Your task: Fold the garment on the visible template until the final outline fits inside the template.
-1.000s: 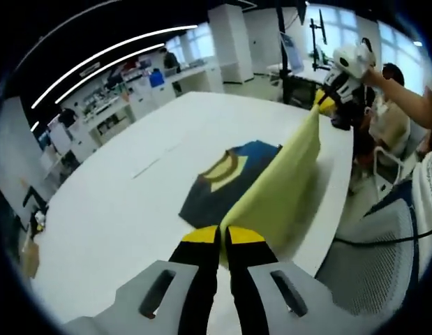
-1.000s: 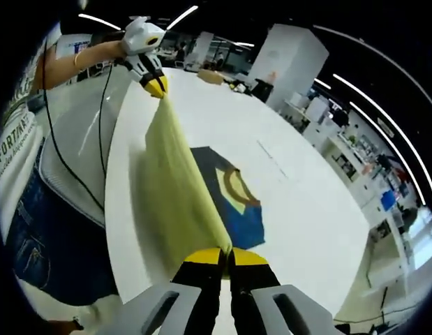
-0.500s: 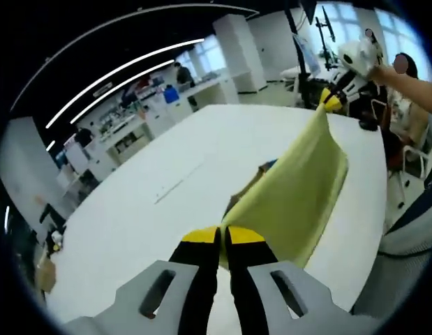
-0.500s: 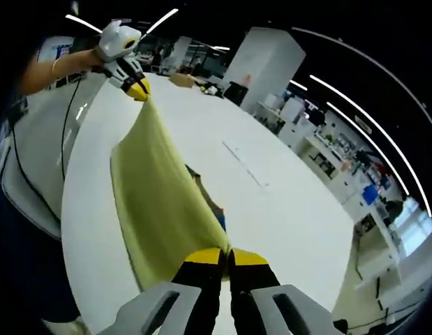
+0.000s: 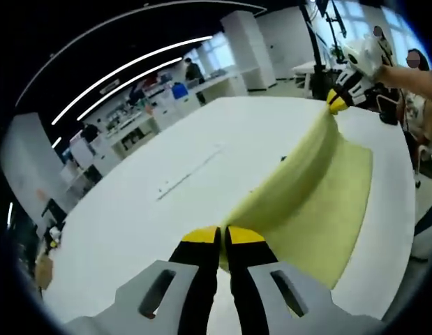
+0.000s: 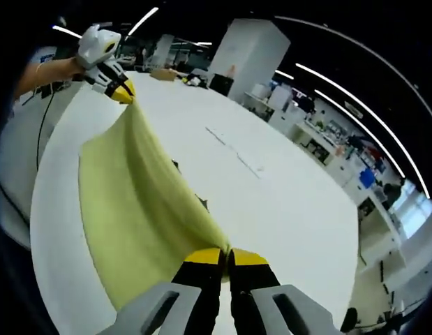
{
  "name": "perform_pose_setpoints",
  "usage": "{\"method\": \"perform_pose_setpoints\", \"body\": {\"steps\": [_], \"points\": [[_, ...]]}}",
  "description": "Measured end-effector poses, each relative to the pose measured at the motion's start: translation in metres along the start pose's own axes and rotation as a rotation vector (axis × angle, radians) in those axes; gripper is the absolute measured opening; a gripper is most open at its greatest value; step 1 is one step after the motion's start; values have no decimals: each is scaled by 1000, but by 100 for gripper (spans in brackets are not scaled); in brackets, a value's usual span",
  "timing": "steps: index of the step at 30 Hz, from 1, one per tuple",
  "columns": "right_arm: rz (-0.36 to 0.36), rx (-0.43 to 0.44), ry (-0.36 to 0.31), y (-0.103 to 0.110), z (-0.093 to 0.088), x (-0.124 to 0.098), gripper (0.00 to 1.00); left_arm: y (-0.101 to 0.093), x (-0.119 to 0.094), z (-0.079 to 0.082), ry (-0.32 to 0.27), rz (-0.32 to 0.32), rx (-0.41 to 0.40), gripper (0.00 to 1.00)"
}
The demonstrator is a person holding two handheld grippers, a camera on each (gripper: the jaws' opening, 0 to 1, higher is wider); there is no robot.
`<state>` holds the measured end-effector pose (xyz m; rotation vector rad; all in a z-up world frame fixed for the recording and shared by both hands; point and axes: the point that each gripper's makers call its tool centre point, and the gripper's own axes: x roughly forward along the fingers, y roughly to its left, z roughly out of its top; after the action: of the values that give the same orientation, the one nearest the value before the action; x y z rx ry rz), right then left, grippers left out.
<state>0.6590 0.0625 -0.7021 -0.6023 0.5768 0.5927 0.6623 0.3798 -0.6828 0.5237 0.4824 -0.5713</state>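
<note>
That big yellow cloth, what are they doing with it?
A person holds a gripper in each hand, and both are clamped shut on the yellow cloth. The left gripper pinches one end and the right gripper the other, so the cloth hangs stretched between them above the white table. It looks like part of a garment being folded.

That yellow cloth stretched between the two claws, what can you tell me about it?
The yellow cloth is a soft, matte, pale yellow-green fabric sheet. Each gripper pinches one corner: the left gripper in the left gripper view, the right gripper in the right gripper view. The held edge runs taut between them, and the rest drapes down onto the white table, covering most of what lies beneath; small dark bits peek out at its far edge.
</note>
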Motion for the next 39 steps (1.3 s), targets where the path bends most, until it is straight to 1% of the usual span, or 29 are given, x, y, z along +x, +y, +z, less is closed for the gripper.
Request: {"method": "perform_pose_setpoints", "body": {"steps": [1,2,4,6,11,12,14,16,19,21,26,28,30,31,33,34,36,37,39], "points": [[2,0,1,0,-1,4,0,1,5,-5,10,5,0,2],[5,4,4,-1,-2,8,0,1,11,-11,24,5,25,2],[17,16,13,-1,-3,17,0,0,19,-20,44,1,25,2],[33,25,25,0,-5,26,0,1,27,-29,64,1,42,2],[53,13,72,-2,-17,45,0,14,41,-44,88,18,14,0],[60,12,85,-1,-20,49,0,15,43,-45,85,12,6,0],[66,11,96,-2,-23,57,0,15,48,-48,73,-1,-34,0],[80,15,103,-2,-26,63,0,15,54,-54,85,-2,-38,0],[93,1,118,-1,-30,69,0,10,60,-59,91,-22,-19,0],[102,-2,123,-2,-32,73,0,6,66,-63,103,-40,13,0],[120,-1,130,-1,-37,79,0,5,71,-62,102,-56,41,0],[123,4,136,-2,-39,80,3,7,73,-61,103,-59,46,0],[125,13,138,-3,-39,78,5,9,71,-58,89,-64,43,5],[131,21,126,-4,-37,76,7,9,69,-57,85,-68,40,8],[138,30,120,-3,-36,72,11,5,64,-51,57,-94,37,15],[142,20,122,-3,-37,70,15,1,62,-50,55,-118,49,19],[147,-3,125,-1,-37,66,20,-6,57,-51,63,-146,87,28],[149,-17,128,0,-37,64,21,-6,56,-52,65,-145,92,29],[140,-66,143,-2,-39,61,22,-10,53,-53,67,-163,125,31]]}}
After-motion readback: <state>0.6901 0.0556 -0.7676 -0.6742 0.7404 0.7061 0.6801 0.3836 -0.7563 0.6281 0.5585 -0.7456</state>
